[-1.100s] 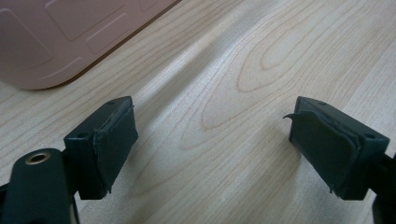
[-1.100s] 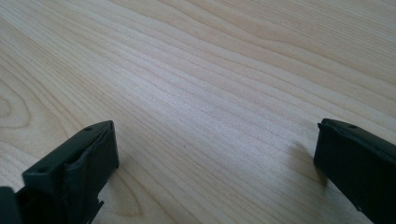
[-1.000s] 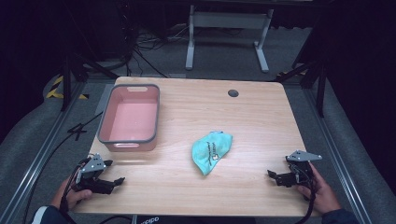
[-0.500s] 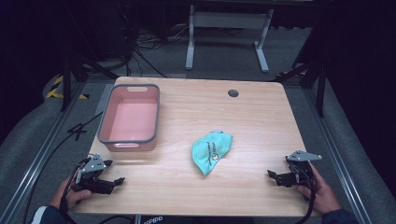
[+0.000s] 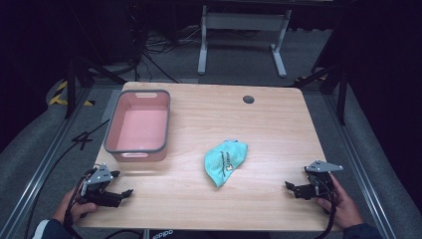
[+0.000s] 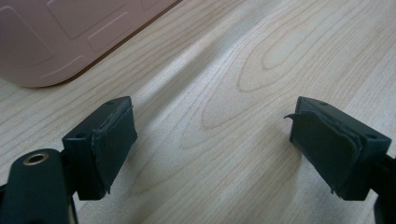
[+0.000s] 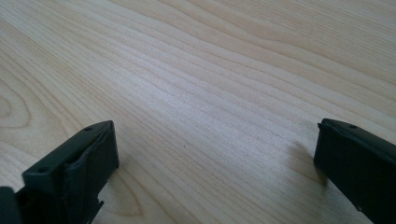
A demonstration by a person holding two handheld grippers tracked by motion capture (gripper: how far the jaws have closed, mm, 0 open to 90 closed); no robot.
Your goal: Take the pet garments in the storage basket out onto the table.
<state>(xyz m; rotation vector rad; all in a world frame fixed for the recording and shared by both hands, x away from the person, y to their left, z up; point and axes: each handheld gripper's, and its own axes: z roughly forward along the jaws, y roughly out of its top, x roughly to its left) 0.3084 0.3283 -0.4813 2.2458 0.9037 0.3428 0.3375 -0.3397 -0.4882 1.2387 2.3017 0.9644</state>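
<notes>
A crumpled teal cloth (image 5: 226,160) with a small yellow print lies on the wooden table (image 5: 209,119), a little right of its middle. To the left stands a pink tub (image 5: 139,125) with a grey rim, nothing in it. My left gripper (image 5: 123,193) rests near the front left corner, open, jaws wide apart over bare wood (image 6: 215,140); the tub's pink wall (image 6: 56,37) shows at the top left of the left gripper view. My right gripper (image 5: 290,186) sits near the front right edge, open as well, with bare wood (image 7: 210,116) between its jaws.
A dark round hole (image 5: 248,99) marks the table's far side. Beyond the table are a grey metal stand (image 5: 242,30), cables on the floor and yellow-black tape (image 5: 62,94) at the left. A hand holds each gripper at the front edge.
</notes>
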